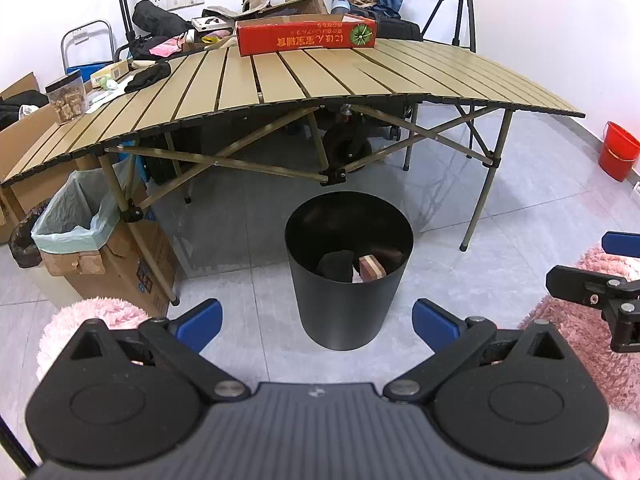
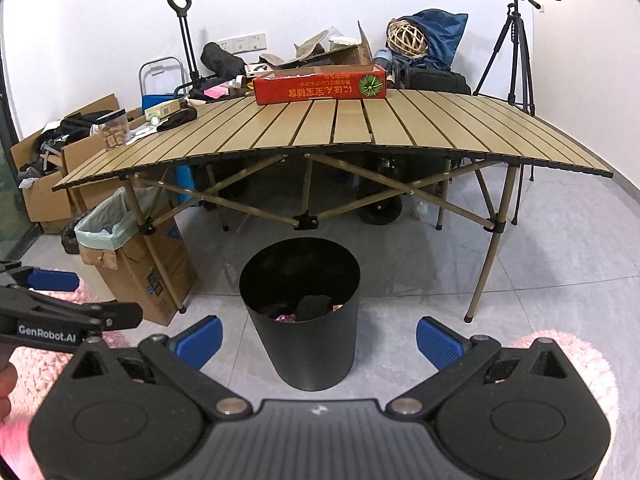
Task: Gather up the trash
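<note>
The black trash bin (image 1: 348, 280) stands on the grey floor in front of the slatted folding table (image 1: 320, 76) in the left wrist view, holding a wooden block (image 1: 371, 268) and dark scraps; the left gripper (image 1: 318, 320) hangs above it, fingers wide apart and empty

In the right wrist view the bin (image 2: 306, 320) sits below the right gripper (image 2: 319, 340), whose blue fingers (image 2: 438, 342) are likewise spread, gripping nothing; a red box (image 2: 320, 85) lies on the table
</note>
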`<state>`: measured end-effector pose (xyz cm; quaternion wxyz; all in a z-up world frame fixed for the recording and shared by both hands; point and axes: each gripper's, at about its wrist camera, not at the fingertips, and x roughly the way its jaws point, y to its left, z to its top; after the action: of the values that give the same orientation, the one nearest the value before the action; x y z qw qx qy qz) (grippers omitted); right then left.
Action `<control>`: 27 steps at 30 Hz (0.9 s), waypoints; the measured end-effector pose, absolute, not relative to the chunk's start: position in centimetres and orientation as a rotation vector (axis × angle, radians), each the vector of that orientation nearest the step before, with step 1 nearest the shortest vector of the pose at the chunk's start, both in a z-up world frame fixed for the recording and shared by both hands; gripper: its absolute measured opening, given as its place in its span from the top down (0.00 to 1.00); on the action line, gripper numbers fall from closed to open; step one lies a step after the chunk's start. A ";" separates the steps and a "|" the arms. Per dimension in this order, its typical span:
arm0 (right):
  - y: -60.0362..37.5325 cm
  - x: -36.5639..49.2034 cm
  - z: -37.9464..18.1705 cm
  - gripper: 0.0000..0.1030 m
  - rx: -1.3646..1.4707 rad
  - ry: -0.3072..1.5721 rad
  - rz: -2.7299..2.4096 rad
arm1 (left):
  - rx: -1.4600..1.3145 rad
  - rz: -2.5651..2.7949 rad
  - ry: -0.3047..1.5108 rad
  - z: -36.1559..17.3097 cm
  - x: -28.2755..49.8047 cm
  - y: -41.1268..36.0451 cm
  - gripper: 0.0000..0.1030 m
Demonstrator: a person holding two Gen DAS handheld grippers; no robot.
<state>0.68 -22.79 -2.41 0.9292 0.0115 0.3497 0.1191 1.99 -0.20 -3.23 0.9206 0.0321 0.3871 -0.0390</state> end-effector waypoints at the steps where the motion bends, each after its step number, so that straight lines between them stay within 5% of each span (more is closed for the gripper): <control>1: -22.8 0.7 -2.4 0.00 0.024 0.716 0.244 | 0.067 -0.080 0.794 -3.2 1.9 -0.2 0.00; 27: -22.7 0.7 -2.4 0.00 0.024 0.716 0.243 | 0.072 -0.085 0.791 -3.1 2.0 -0.3 0.00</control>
<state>0.66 -22.75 -2.42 0.9292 0.0116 0.3497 0.1188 1.99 -0.31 -3.15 0.9213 0.0349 0.3851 -0.0414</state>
